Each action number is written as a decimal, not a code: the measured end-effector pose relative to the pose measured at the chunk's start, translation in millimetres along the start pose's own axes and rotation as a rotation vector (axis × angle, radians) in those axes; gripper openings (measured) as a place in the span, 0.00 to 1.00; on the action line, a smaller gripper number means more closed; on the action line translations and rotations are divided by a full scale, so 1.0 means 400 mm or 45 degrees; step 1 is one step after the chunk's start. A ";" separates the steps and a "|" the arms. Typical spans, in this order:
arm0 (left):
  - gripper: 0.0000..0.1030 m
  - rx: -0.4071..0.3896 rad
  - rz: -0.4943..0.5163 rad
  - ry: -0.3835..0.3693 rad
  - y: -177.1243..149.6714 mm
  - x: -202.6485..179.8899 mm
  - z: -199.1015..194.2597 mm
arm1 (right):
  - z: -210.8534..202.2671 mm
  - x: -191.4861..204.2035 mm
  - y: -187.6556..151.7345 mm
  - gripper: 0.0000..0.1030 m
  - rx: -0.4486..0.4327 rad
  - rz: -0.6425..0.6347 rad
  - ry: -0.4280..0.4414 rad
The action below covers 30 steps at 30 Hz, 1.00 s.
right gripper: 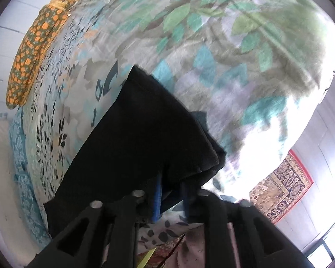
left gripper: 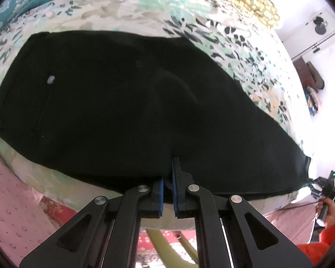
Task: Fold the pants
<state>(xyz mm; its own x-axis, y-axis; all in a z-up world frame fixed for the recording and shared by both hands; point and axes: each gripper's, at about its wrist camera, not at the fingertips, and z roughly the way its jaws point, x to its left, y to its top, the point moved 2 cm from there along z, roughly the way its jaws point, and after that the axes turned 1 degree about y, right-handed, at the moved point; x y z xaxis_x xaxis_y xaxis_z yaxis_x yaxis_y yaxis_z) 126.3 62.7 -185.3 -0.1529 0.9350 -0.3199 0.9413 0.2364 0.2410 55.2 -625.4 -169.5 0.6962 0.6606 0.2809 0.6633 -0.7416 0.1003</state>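
Black pants [left gripper: 122, 102] lie flat on a bed covered by a leaf-print sheet [left gripper: 212, 29]. The left tongs [left gripper: 168, 178] are clenched on the pants' near edge. The right tongs [right gripper: 170, 192] stand parted around the bunched leg end [right gripper: 167, 134], pads not pressing it. An orange-patterned pillow [right gripper: 33, 51] lies at the bed's far side.
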 end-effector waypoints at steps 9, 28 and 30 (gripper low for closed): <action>0.05 -0.003 0.005 -0.004 -0.003 -0.002 -0.007 | -0.029 -0.005 0.009 0.08 -0.083 -0.066 -0.044; 0.05 0.081 0.015 0.038 -0.047 0.013 0.009 | -0.007 -0.014 0.015 0.08 -0.055 -0.055 -0.183; 0.05 0.101 0.044 0.068 -0.053 0.008 0.024 | -0.003 -0.008 0.014 0.08 -0.049 -0.069 -0.213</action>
<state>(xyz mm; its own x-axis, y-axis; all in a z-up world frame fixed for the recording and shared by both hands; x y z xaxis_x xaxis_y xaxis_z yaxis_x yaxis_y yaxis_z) 108.9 58.1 -200.3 -0.1338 0.9555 -0.2629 0.9668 0.1841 0.1771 56.5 -631.9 -168.7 0.6979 0.7075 0.1115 0.6922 -0.7063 0.1485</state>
